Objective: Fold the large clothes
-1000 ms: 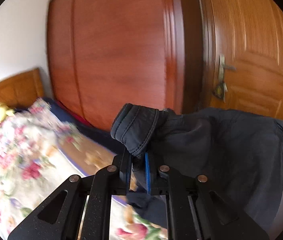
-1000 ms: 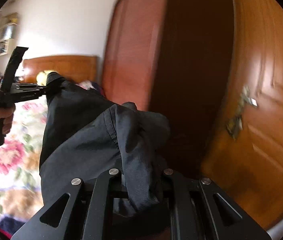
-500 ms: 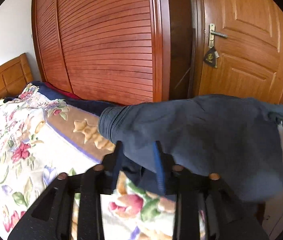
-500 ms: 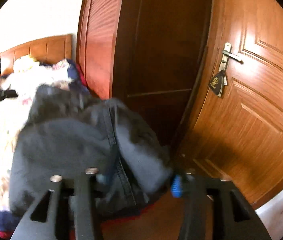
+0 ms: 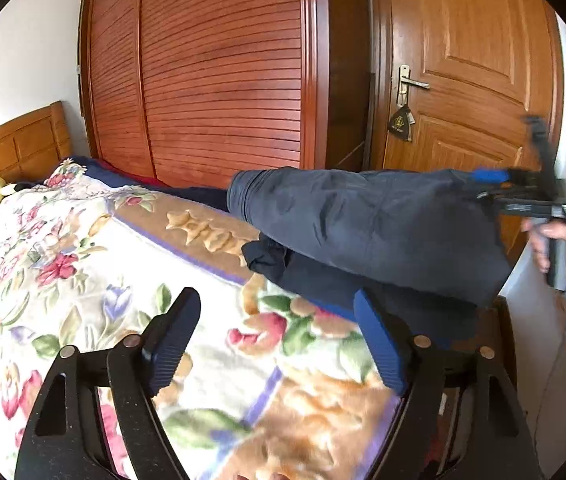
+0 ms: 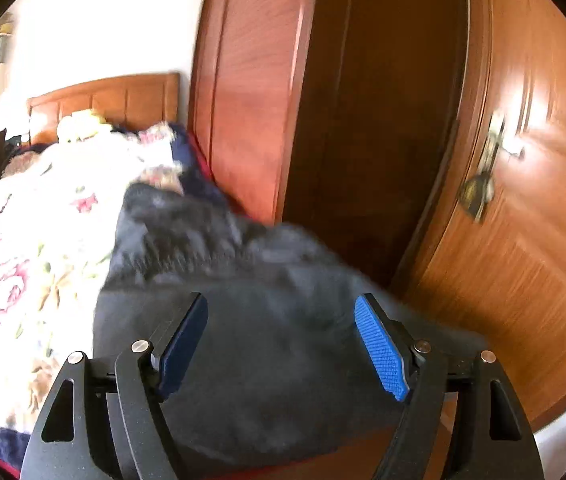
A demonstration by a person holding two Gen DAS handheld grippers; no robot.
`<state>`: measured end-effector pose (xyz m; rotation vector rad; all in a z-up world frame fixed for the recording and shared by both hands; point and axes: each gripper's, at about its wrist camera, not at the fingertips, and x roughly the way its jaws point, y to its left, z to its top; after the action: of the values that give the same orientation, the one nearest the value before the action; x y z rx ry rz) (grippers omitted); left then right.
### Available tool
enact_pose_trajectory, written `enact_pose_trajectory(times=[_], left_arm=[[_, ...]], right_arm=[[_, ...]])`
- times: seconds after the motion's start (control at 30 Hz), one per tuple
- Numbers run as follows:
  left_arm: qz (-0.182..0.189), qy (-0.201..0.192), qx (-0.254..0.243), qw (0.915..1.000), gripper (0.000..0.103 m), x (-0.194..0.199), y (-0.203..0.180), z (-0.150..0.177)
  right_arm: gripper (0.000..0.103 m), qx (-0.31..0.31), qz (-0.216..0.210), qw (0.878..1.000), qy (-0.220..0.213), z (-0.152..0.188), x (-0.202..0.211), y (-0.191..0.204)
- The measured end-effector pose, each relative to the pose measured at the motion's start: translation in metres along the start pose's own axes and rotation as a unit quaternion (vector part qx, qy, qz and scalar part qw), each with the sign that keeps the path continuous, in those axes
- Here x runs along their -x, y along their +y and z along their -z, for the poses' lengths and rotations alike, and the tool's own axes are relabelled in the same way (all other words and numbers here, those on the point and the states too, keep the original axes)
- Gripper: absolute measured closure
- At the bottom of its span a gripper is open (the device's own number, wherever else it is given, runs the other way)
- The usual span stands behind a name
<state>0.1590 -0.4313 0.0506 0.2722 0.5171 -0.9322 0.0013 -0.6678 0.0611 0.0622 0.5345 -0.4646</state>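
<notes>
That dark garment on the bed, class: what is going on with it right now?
A person is folding a dark garment on a floral blanket, with a gripper in each hand. The jaws of both the left gripper and the right gripper are opening, and neither presses on the cloth. In the left view, the garment lies at the bed's edge near the wardrobe, partly doubled over itself. In the right view it is blurred.

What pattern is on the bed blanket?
The cream fleece blanket has pink and red flowers with green leaves, clearest in the left wrist view.
</notes>
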Motion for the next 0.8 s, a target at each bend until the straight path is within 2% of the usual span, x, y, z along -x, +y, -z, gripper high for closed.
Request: enact_pose_trajectory(times=[0.07, 0.17, 0.23, 0.33, 0.47, 0.7, 0.8], left_arm=[[-0.003, -0.006, 0.001, 1.0000, 0.020, 0.015, -0.001, 0.008], [-0.002, -0.009, 0.014, 0.9999, 0.020, 0.035, 0.002, 0.022], [-0.007, -0.010, 0.025, 0.9996, 0.019, 0.048, 0.005, 0.030], [-0.019, -0.014, 0.041, 0.9989, 0.019, 0.069, 0.012, 0.045], [-0.046, -0.019, 0.074, 0.9961, 0.018, 0.099, 0.026, 0.076], [-0.093, -0.007, 0.124, 0.9879, 0.018, 0.140, 0.060, 0.132], [-0.136, -0.003, 0.131, 0.9820, 0.018, 0.154, 0.073, 0.152]], right_arm=[[0.025, -0.018, -0.005, 0.998, 0.052, 0.009, -0.026, -0.005], [0.025, -0.046, -0.001, 0.997, 0.067, 0.021, -0.036, -0.016], [0.025, -0.058, 0.008, 0.996, 0.062, 0.020, -0.028, -0.019], [0.025, -0.050, 0.031, 0.997, 0.050, 0.015, -0.011, -0.004], [0.025, -0.039, 0.053, 0.998, -0.004, 0.019, 0.038, 0.029], [0.024, -0.010, 0.010, 0.999, -0.035, 0.049, 0.099, 0.096], [0.021, -0.009, -0.019, 0.999, -0.043, 0.062, 0.117, 0.126]])
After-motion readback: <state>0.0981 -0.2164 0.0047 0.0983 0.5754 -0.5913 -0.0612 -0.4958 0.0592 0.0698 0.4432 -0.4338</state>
